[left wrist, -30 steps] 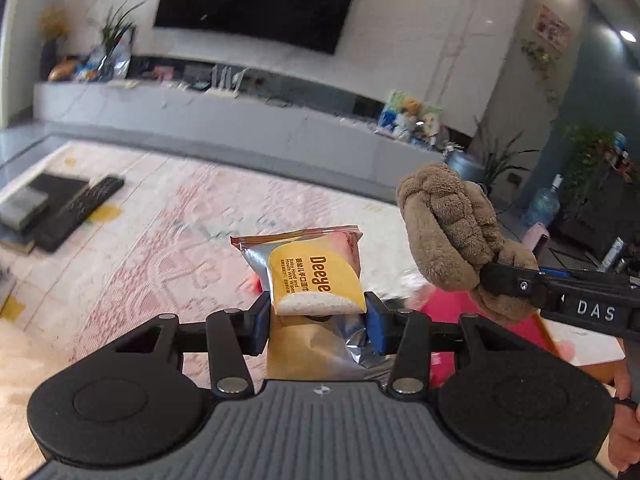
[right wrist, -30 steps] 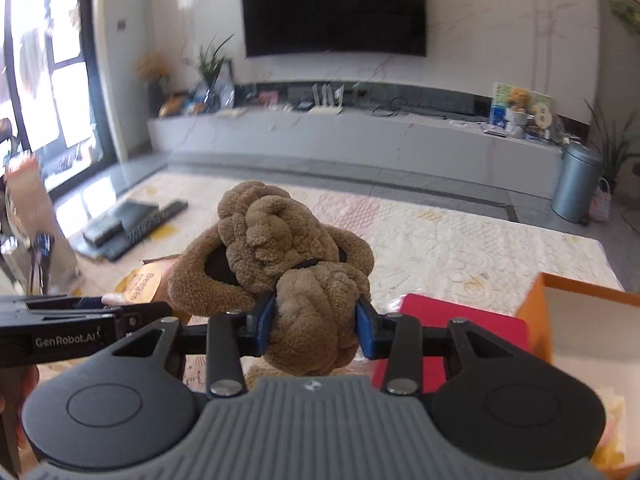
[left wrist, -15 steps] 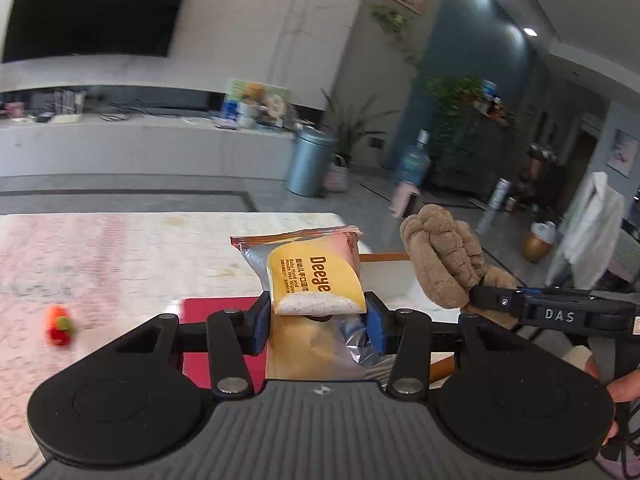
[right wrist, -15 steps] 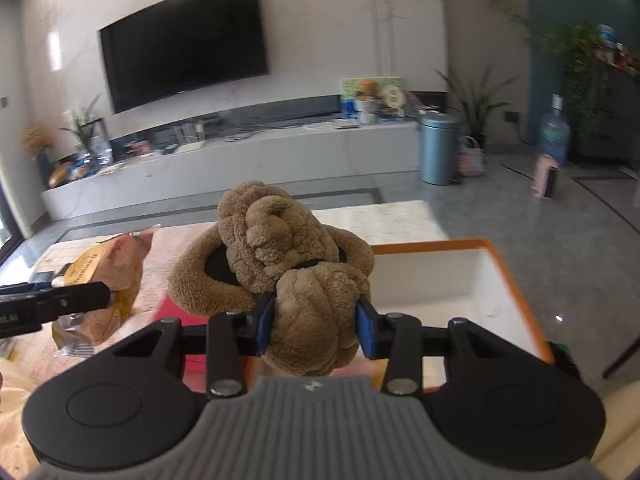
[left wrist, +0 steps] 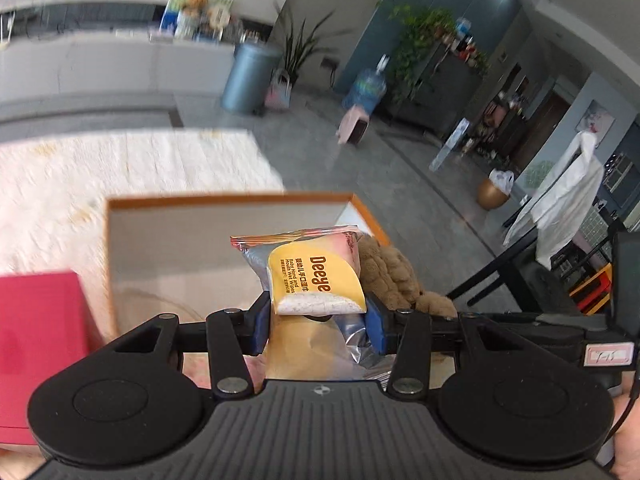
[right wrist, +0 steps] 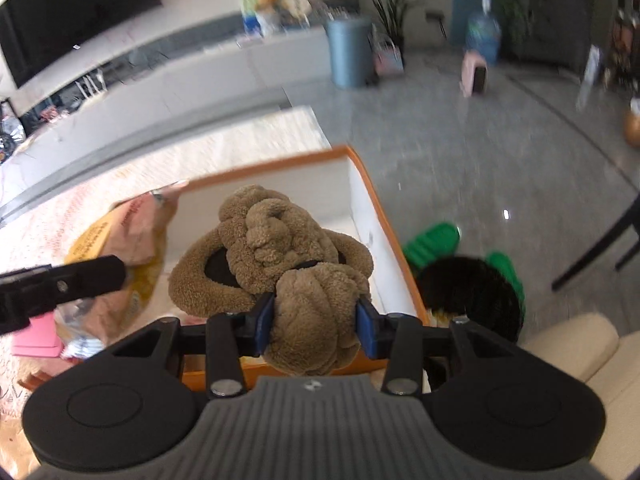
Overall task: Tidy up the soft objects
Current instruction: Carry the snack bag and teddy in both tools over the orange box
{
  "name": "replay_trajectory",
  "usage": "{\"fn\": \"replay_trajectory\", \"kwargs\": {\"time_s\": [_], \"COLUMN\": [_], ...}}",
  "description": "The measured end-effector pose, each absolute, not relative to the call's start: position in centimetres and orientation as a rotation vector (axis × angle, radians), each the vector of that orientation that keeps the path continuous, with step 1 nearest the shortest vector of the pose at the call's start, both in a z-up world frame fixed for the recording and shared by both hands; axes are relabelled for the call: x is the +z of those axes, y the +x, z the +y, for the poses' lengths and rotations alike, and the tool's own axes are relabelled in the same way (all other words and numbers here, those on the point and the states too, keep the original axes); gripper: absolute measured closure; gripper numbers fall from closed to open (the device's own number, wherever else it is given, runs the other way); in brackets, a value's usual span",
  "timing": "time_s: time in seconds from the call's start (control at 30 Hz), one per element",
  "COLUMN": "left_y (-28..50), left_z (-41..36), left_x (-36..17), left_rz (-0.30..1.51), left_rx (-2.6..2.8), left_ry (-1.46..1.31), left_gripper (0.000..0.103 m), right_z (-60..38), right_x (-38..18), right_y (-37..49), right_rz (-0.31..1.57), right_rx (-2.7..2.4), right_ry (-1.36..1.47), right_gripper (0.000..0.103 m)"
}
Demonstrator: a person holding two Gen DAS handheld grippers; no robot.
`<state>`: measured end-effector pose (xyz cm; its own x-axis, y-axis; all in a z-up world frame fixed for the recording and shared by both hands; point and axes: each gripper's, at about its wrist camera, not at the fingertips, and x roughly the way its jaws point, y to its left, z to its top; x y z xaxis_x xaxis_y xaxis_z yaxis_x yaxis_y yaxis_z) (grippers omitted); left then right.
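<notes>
A big box (left wrist: 224, 200) with an orange rim and pale walls sits in front of both grippers. It rests on a light patterned rug (left wrist: 120, 168). Beside the box lies a flat red thing (left wrist: 36, 320). On the grey floor past the box are green slippers (right wrist: 434, 238).

The right gripper (right wrist: 316, 322) holds a brown plush toy (right wrist: 280, 248). Its blue fingers (right wrist: 265, 320) squeeze the toy's lower lump from both sides. The toy hangs over the open box, near the box's right wall.

The left gripper (left wrist: 318, 326) holds a yellow pack of baby wipes (left wrist: 312, 276). Its blue fingers (left wrist: 260, 326) pinch the pack at its lower part, and the pack stands up above them. The pack is over the near side of the box. The plush toy (left wrist: 394, 272) is just beside it on the right.
</notes>
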<state>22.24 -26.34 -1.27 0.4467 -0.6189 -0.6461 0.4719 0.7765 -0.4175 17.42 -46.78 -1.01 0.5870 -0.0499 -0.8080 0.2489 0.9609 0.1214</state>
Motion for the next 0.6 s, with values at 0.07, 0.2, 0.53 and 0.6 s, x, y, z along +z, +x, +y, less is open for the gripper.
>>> {"fn": "replay_trajectory", "kwargs": {"time_s": [0.07, 0.2, 0.53, 0.6], "left_y": [23.3, 24.0, 25.6, 25.5], "left_z": [-26.9, -28.5, -30.3, -30.3], "left_x": [-2.6, -4.6, -7.7, -8.0], "left_rz": [0.931, 1.031, 1.17, 1.188], "left_rx": [-0.662, -0.622, -0.616, -0.626], "left_ry": [-0.204, -0.214, -0.185, -0.183], "left_gripper": [0.05, 0.05, 0.049, 0.049], "right_z": [-47.2, -47.5, -48.4, -48.3], "right_x": [-1.7, -3.0, -6.4, -6.7], "right_y": [18.6, 20.7, 23.3, 23.4], "right_rz": [0.961, 1.019, 1.155, 1.169], "right_rx": [-0.185, -0.187, -0.135, -0.116], "right_ry": [0.211, 0.191, 0.18, 0.144], "right_gripper": [0.06, 0.06, 0.061, 0.06]}}
